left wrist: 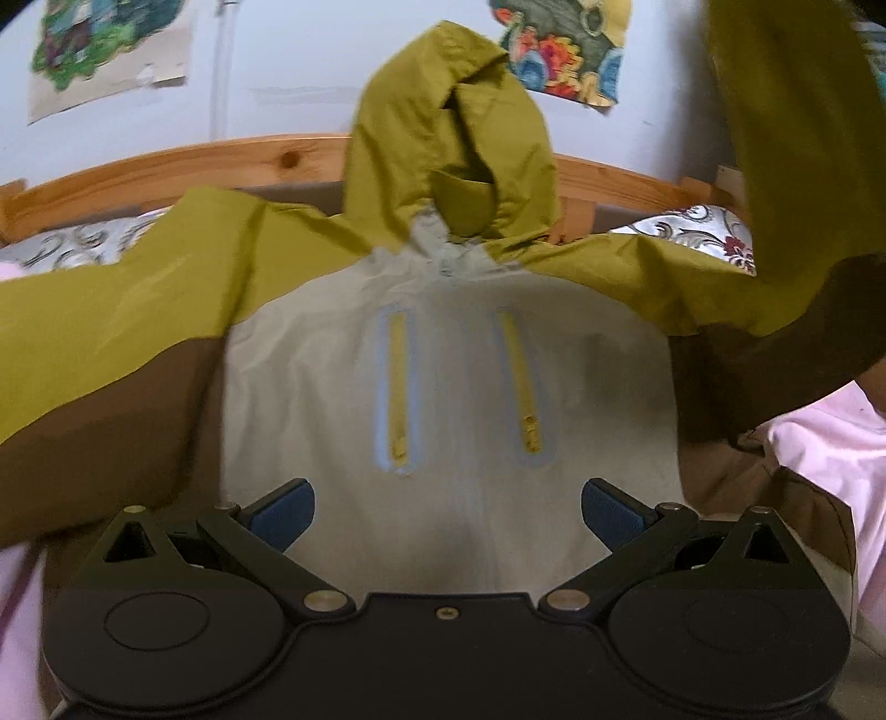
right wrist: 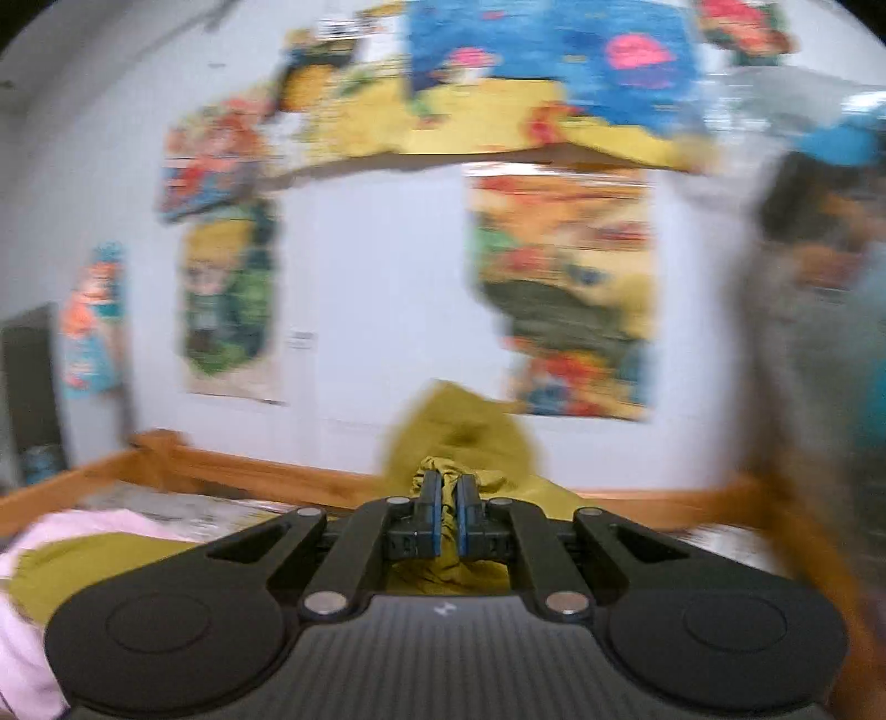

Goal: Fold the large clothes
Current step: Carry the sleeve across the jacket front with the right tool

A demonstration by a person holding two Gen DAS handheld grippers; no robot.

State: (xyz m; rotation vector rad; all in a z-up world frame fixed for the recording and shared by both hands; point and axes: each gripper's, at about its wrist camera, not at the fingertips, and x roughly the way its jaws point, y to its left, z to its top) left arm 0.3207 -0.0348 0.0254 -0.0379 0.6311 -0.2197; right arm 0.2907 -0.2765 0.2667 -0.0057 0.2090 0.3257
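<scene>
Jaws of the left gripper [left wrist: 447, 512] stand wide apart, its blue pads [left wrist: 282, 512] hanging over the pale grey front panel of the jacket [left wrist: 443, 399] and gripping nothing. Just ahead of the jaws, two yellow zippers [left wrist: 397, 382] with bluish borders run side by side up the chest. Farther ahead, the olive hood [left wrist: 448, 144] stands up against the wooden bed frame [left wrist: 243, 160]. To the left of the jaws, one olive-and-brown sleeve [left wrist: 105, 354] lies spread flat; to the right, the other sleeve [left wrist: 786, 183] rises steeply toward the upper corner. Pink bedding [left wrist: 836, 459] shows beside the jacket, with a floral pillow [left wrist: 698, 232] near the frame and colourful posters [left wrist: 559, 50] on the white wall beyond. Jaws of the right gripper [right wrist: 448, 518] are pressed nearly together, clamping a bunch of olive jacket fabric [right wrist: 443, 570] that sticks out in front of and behind the pads. Beyond them the hood [right wrist: 459, 432] rises, blurred, before the bed frame [right wrist: 249, 471]. To the left and below lie more olive cloth and pink bedding [right wrist: 83, 531]. Large bright posters [right wrist: 565, 288] cover the wall, all smeared by motion, and the far right of that view is too blurred to make out.
</scene>
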